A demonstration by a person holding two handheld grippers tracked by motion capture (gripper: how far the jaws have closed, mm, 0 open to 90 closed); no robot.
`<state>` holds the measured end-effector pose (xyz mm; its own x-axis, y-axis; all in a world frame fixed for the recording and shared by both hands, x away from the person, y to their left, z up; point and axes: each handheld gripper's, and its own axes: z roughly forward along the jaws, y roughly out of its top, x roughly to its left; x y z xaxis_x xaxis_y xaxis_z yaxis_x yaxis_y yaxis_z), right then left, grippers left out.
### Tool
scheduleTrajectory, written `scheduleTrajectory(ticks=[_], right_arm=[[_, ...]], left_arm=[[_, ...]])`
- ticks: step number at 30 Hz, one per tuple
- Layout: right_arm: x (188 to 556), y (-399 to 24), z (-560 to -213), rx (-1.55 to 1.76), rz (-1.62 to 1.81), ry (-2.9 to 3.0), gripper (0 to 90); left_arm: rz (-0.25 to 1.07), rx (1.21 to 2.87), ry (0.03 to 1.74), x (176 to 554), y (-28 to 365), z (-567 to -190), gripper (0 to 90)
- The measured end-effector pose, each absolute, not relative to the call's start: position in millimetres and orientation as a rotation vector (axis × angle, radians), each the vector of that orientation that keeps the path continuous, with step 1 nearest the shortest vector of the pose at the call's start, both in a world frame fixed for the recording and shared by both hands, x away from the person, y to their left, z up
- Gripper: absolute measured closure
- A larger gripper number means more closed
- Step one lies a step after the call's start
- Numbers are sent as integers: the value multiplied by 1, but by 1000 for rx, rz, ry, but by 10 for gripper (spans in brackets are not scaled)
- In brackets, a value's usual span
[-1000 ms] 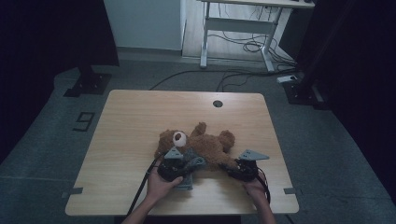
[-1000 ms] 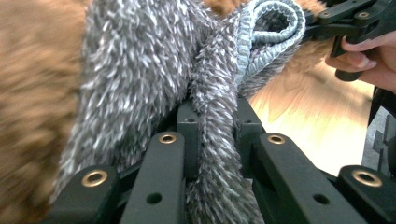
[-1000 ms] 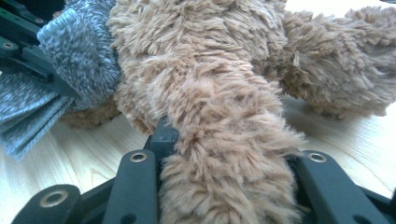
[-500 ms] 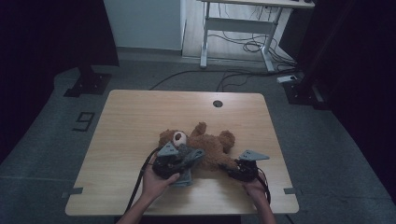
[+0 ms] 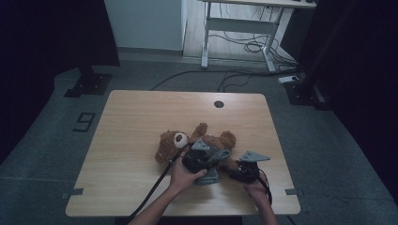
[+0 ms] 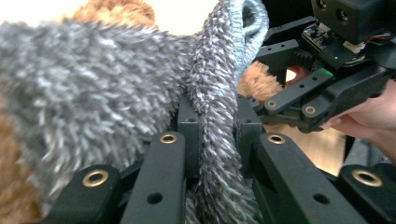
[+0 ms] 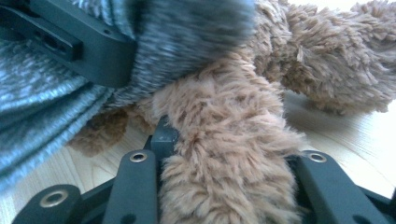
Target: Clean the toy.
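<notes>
Brown and shaggy, the teddy bear (image 5: pixel 187 143) lies on its back on the wooden table (image 5: pixel 136 122), nearer the front edge than the back and a little right of the middle. Its head, with a pale muzzle, points toward the left edge, and its legs run toward the right edge, so its long axis lies roughly across the table. A grey knitted cloth (image 5: pixel 213 161) covers its lower body. The left gripper (image 6: pixel 212 140) is clamped tight on a fold of that cloth. The right gripper (image 7: pixel 229 186) is closed on a furry brown limb of the bear, near the front right part of the table.
</notes>
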<state>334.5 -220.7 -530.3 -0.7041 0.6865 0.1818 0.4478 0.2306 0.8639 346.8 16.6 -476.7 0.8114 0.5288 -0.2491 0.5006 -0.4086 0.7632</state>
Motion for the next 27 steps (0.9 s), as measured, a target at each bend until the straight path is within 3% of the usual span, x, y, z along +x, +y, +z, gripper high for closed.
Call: scheduleTrajectory(ticks=[12, 21, 27], right_arm=[[335, -223, -531, 1079, 1466, 2269, 567], [327, -227, -531, 1162, 1437, 2276, 388], [324, -234, -532, 1155, 1470, 2287, 510]], left_arm=[[215, 2040, 869, 332, 84, -471, 774], [179, 2008, 905, 333, 101, -479, 774], [183, 1990, 914, 329, 110, -476, 774]])
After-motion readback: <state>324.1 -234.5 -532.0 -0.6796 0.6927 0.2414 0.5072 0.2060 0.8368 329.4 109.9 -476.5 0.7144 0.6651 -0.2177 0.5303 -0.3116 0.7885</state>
